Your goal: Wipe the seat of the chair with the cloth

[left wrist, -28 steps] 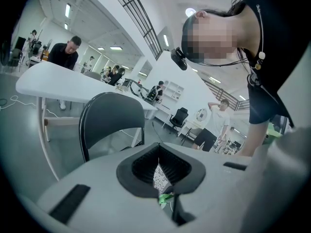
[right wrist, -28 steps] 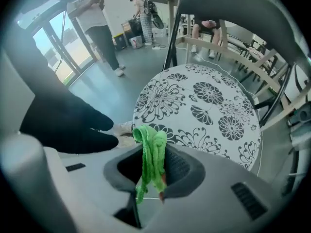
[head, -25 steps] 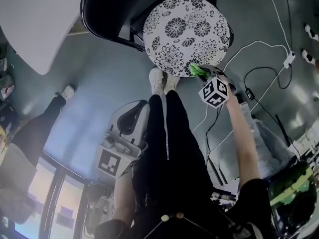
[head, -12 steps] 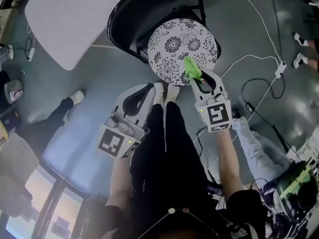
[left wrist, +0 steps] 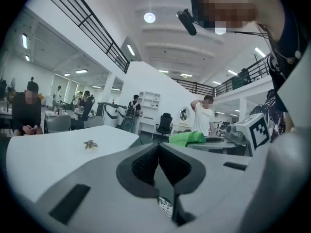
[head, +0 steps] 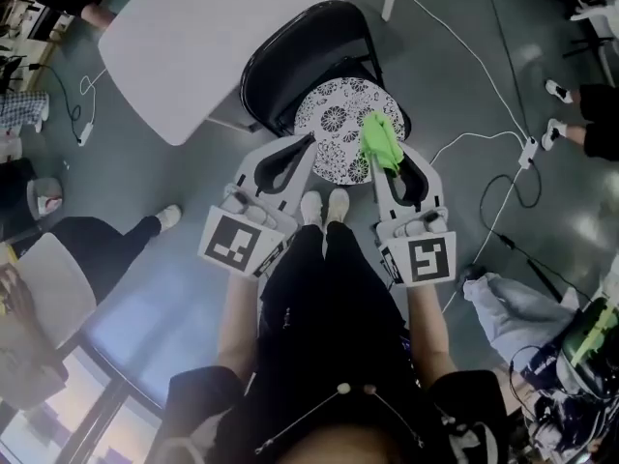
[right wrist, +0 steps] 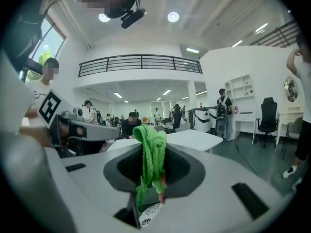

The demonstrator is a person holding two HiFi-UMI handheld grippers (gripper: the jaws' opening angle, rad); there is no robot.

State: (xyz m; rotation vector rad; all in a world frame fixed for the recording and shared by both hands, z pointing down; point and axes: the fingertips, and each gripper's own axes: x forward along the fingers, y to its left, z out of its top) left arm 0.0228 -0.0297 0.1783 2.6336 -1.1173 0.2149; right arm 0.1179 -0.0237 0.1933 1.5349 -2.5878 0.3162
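The chair has a black back and a round seat (head: 338, 124) with a black-and-white flower pattern, and stands on the floor just ahead of my feet. My right gripper (head: 389, 165) is shut on a bright green cloth (head: 379, 135), which hangs bunched over the seat's right front part. From the right gripper view, the cloth (right wrist: 154, 161) drapes out between the jaws, with a bit of seat (right wrist: 148, 213) below. My left gripper (head: 308, 144) is shut on nothing, its tips over the seat's left front edge. In its own view, the left gripper (left wrist: 158, 148) has its pads meeting.
A white table (head: 213, 37) stands behind and left of the chair. White and black cables (head: 484, 133) and a power strip (head: 530, 148) lie on the floor to the right. A seated person's legs (head: 116, 249) are at the left, bags and clothing (head: 513, 307) at the right.
Both grippers have risen side by side. The right one carried the cloth from the seat's front right edge inward. The left one came up from beside my leg.
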